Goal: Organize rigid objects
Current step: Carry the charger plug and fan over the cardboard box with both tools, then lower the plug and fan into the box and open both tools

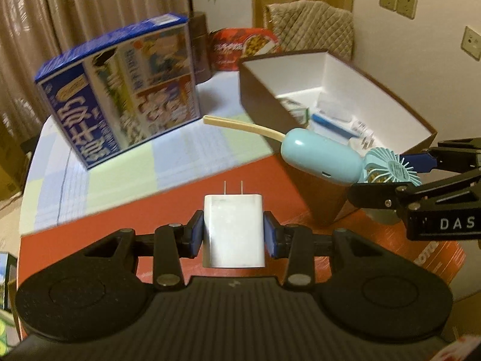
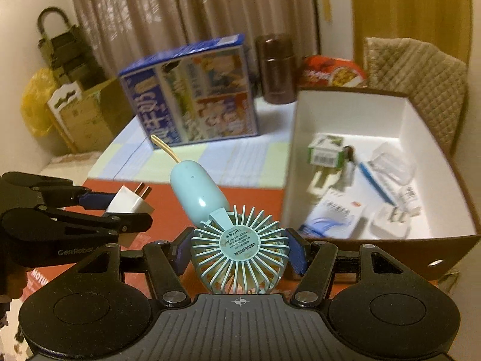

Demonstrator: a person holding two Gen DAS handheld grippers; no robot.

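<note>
— White plastic first, low centre of the left wrist view: the charger (image 1: 234,231) sits clenched between the blue pads of the left gripper (image 1: 234,233), prongs pointing away from the camera. Why hold it by the flat sides?

— Those faces are parallel, so I'd judge the pads bite evenly and the prongs stay clear of everything

— And the right gripper (image 2: 239,255)?

— Bottom centre of its own view, its fingers are clamped on the round grille of the pale blue handheld fan (image 2: 240,254), handle and cream strap sticking out ahead. The grille is the widest part, which probably explains the wider stance of the jaws

— Both things look lifted off the red board (image 1: 168,192)

— Yes, neither touches it; the two grippers hang side by side, the left one showing at the left edge of the right wrist view

— Further up the frame?

— The brown storage box (image 2: 354,93) with its white inside fills the right half. It already holds small packets, a blue pen and a plug, so I take it as the destination for both items

— Beyond that?

— Upper centre, a blue printed carton (image 2: 192,90) stands on the checked tablecloth (image 2: 240,153), with a brown flask (image 2: 278,69) and a red tin (image 2: 330,72) behind, then curtains
</note>
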